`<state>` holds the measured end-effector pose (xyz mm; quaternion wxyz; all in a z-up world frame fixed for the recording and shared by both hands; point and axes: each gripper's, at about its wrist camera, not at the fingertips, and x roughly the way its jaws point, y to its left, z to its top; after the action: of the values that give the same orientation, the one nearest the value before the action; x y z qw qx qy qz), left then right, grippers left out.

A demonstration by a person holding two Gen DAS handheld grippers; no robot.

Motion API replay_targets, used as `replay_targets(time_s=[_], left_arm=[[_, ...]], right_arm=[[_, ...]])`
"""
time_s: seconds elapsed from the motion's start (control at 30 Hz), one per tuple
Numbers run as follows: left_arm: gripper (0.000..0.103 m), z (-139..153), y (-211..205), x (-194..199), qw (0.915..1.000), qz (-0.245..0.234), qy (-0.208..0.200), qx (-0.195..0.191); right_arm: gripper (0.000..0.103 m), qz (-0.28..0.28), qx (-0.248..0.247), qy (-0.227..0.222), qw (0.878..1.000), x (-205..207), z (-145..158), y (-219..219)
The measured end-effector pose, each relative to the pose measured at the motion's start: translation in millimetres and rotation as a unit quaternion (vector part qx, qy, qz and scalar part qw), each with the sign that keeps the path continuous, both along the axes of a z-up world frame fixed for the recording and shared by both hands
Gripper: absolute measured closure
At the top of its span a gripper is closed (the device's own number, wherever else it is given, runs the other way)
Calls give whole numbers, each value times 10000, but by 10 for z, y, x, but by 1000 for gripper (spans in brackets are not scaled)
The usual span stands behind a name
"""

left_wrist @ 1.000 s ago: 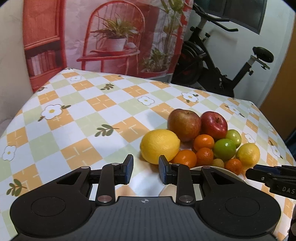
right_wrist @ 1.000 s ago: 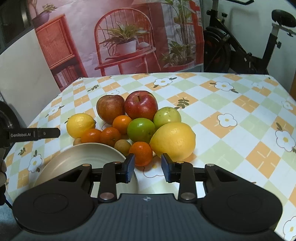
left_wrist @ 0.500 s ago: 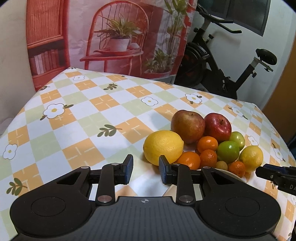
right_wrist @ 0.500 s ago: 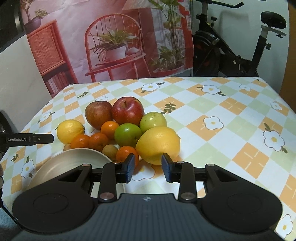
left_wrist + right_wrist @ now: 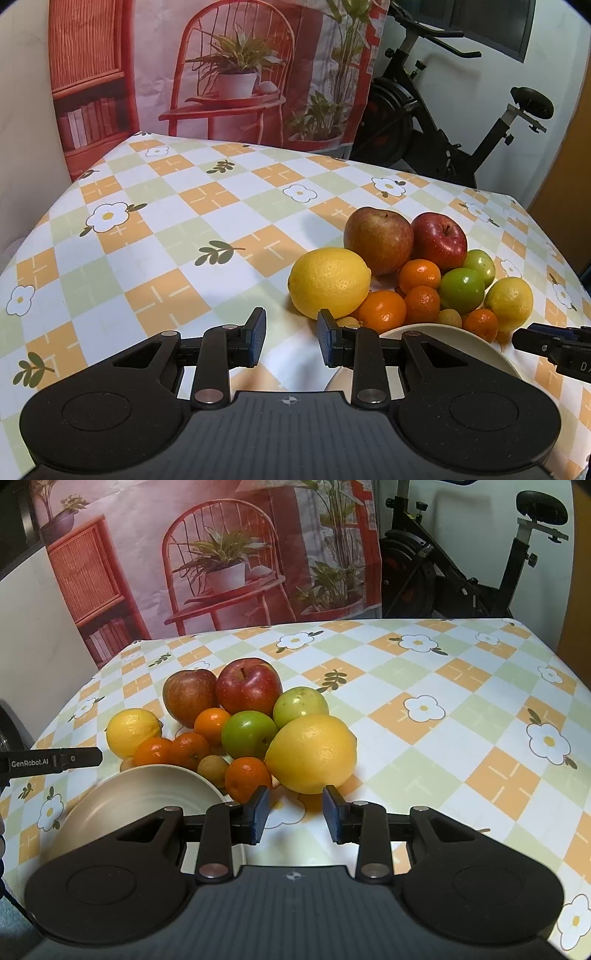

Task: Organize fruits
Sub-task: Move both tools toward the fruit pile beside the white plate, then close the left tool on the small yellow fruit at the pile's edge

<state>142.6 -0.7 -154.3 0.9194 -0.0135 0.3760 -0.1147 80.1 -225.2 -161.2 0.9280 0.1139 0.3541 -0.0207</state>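
A pile of fruit lies on the checked tablecloth (image 5: 177,236). It holds a large lemon (image 5: 312,753), a smaller lemon (image 5: 131,731), a red apple (image 5: 247,686), a brownish apple (image 5: 190,696), two green fruits (image 5: 249,734), several tangerines (image 5: 247,777) and a small brown fruit (image 5: 212,770). A cream bowl (image 5: 140,797) stands empty in front of the pile. My right gripper (image 5: 295,803) hovers just short of the large lemon, jaws drawn in, nothing between them. My left gripper (image 5: 291,325) is shut too, near the other lemon (image 5: 328,282).
An exercise bike (image 5: 436,122) stands behind the table's far right edge, and a printed backdrop (image 5: 229,70) hangs behind the far side. The cloth left of the pile (image 5: 129,266) and right of it (image 5: 461,720) is bare. Each gripper's finger (image 5: 55,760) shows in the other's view.
The right wrist view has drifted a little, so the fruit pile sits slightly further left. Nothing on the table has moved, and both grippers keep the same narrow gap.
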Motion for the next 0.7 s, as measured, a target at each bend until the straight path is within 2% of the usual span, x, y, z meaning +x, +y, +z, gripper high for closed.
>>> replay_targets(time_s=[0.2,0.53,0.7], left_arm=[[71,-5,-24,12,10000,-64,27,-14],[71,-58,-15,185,9981,-187,314,-496],[71,-135,-42,289,9958,-105,623,-668]], right_arm=[[68,30,22,16,10000,-2,-4,17],[68,-29,337,116,9994,80,-32,-34],[67,-33,384,113,9992,80,-31,-38]])
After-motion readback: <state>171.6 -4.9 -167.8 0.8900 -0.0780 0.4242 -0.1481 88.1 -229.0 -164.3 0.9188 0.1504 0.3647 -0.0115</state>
